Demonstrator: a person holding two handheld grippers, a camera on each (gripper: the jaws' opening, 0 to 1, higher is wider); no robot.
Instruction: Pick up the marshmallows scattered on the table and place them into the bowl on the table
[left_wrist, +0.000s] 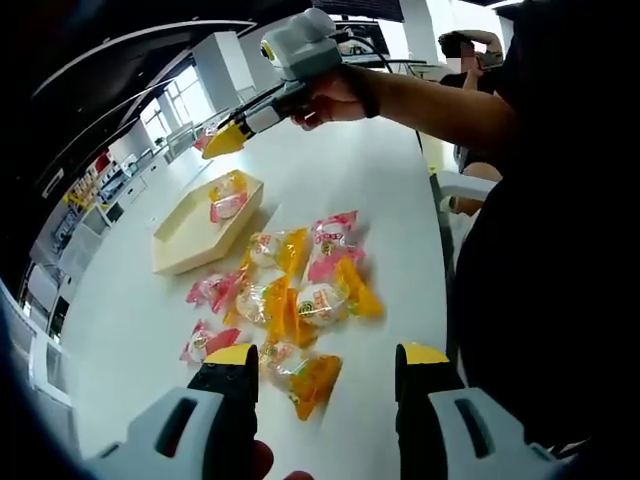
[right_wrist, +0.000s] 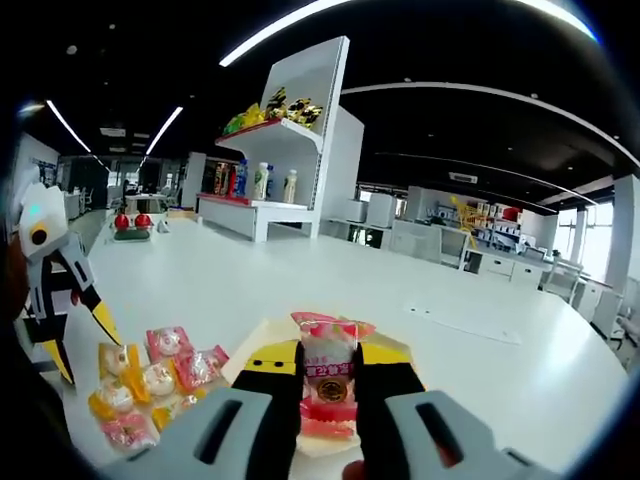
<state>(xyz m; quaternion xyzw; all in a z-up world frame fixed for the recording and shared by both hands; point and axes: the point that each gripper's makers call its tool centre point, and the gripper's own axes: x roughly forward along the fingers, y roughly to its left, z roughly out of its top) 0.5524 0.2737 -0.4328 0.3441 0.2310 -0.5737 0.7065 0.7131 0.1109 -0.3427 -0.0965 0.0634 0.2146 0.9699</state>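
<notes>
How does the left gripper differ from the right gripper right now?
The left gripper stands open and empty, while the right gripper is shut on a pink-wrapped marshmallow. The left gripper hangs over the scattered pile of marshmallows on the table; the right gripper is raised near the bowl, which already holds one wrapped sweet. Both have yellow-tipped black jaws.

Bright ceiling strips, fisheye-warped edges, perhaps slight blur.

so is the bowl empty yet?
No. One wrapped marshmallow already lies in the bowl; the right tool holds another pink one above it.
</notes>
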